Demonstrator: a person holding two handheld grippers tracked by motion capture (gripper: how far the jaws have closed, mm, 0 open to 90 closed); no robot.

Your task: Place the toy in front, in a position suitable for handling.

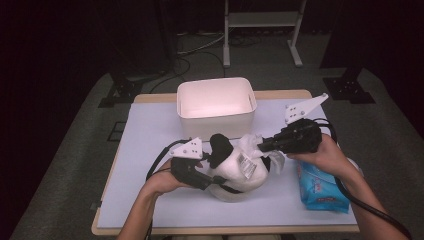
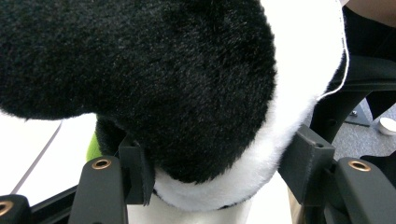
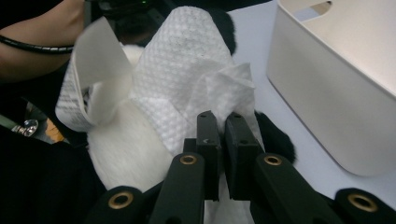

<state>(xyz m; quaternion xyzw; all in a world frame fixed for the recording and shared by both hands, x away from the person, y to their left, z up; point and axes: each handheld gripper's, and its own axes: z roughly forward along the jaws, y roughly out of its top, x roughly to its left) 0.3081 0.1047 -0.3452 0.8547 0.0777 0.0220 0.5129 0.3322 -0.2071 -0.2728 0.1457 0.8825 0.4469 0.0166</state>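
Holding the plush panda [image 1: 235, 172] on the desk [image 1: 150, 150], our left tool [image 1: 192, 170] clamps its soft, squashy body; our right tool [image 3: 222, 135] pinches a thin, tearable wet wipe [image 3: 187, 70] draped over it, best gripped by its bunched edge

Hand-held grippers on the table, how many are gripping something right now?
2. The left hand-held gripper clamps the plush toy at its near-left side; the right hand-held gripper pinches a white wipe draped over the toy.
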